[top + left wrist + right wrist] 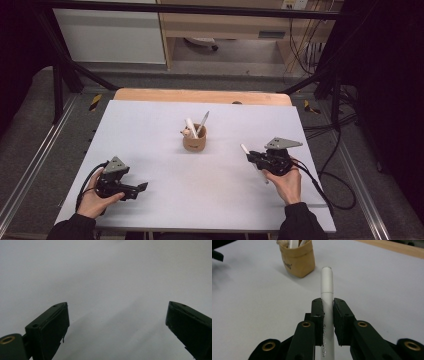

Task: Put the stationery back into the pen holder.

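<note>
Our two grippers are all matte black: the left gripper and the right gripper each carry a grey three-cornered plate on top, with a black cable looping off at about 5 o'clock on the right one. Up close we've got brass-ringed screw holes along the linkage arms and flat rectangular jaw pads. We're wearing dark long sleeves.

This is a lab recording bay, not a home. A black metal frame fences in the white-covered surface, aluminium rails run past the left claw, and loose cables trail beyond the right claw.
</note>
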A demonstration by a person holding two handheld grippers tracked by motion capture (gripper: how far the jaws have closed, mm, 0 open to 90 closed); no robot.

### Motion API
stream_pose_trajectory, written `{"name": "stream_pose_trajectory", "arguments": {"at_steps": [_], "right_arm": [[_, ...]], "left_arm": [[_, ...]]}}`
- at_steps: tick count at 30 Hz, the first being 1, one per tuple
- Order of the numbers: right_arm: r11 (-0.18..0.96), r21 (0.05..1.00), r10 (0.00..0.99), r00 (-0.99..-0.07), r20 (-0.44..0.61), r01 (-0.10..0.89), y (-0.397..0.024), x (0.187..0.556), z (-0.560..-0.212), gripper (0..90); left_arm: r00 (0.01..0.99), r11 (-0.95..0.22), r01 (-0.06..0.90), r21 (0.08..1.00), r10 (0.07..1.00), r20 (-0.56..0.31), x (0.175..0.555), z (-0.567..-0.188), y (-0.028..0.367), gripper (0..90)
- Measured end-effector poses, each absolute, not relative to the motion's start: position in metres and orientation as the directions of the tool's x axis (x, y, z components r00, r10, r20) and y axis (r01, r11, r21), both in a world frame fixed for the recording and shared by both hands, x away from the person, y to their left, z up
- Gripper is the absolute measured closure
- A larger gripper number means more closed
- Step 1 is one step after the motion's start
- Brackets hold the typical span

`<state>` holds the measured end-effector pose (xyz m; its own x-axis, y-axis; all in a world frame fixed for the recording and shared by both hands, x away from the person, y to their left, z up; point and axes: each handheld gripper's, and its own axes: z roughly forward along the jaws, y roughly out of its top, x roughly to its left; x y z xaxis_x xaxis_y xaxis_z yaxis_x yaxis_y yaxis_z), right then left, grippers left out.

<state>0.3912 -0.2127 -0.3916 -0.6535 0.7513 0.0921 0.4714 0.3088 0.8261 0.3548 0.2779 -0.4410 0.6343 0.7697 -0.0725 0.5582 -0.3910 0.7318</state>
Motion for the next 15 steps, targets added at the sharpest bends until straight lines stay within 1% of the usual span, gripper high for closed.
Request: {"name": "stream_pose_trajectory", "arguments": {"at_steps": [7,15], "right_arm": [[0.206,0.879,0.77,-0.625,0.126,0.431,-0.198,0.395,-0.382,79.0],[0.121,0.919,0.776,-0.614,0.147,0.374,-0.175,0.404,-0.372,79.1]], "left_arm": [[0.632,-0.387,0.557,0.735,0.772,-0.073,0.355,-0.441,0.278,5.0],[0.633,-0.389,0.556,0.735,0.771,-0.071,0.355,-0.441,0.277,5.0]]}}
